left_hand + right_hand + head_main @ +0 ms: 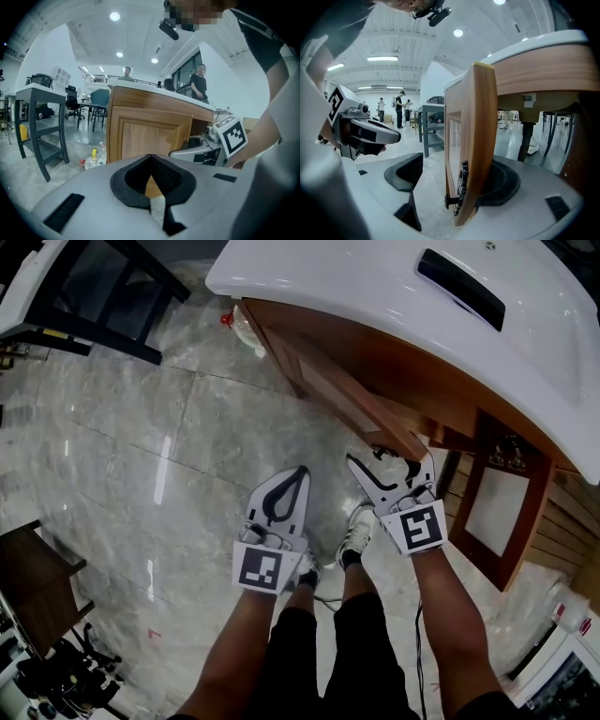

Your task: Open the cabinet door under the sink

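A white sink top (375,277) lies on a wooden cabinet. Its left door (328,381) is swung out from the cabinet front. In the right gripper view the door (480,140) shows edge-on, with a dark metal handle (461,187) low on its face. My right gripper (394,463) is open and straddles the door's free edge: the right jaw lies against the inner face, the left jaw stands clear of the handle side. My left gripper (298,474) hangs shut and empty over the floor, left of the right one; the left gripper view faces the door panel (150,133).
A second framed door (497,507) stands open at the right. Plastic bottles (234,324) lie on the floor by the cabinet's left corner. A black metal stand (103,296) is at the upper left, dark furniture (37,587) at the left. My feet (356,531) are just below the grippers.
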Motion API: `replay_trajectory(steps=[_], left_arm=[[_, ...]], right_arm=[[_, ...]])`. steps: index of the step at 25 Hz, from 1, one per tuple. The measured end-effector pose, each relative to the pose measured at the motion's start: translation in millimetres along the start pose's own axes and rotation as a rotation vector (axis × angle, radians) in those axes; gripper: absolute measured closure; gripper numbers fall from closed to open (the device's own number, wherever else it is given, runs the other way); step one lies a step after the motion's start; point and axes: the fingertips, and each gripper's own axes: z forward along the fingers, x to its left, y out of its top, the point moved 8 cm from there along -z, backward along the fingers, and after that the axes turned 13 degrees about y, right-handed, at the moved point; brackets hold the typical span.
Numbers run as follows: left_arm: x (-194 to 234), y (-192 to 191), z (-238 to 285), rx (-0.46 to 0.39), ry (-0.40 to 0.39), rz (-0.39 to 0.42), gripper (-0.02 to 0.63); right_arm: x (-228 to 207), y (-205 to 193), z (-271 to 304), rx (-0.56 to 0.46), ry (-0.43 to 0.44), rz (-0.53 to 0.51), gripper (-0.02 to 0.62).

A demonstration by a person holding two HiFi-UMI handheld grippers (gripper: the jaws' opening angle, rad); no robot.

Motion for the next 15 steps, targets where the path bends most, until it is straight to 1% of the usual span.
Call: replay_trajectory(steps=[9, 15], left_arm=[[14, -2, -30, -0.010, 0.015, -0.008, 0.587], [23, -5, -47, -0.013, 0.033, -0.010, 0.587]], right_arm=[[43, 2, 6, 0.032, -0.010, 0.007, 0.233], [70, 6, 15, 0.023, -0.051, 0.065, 0.232]])
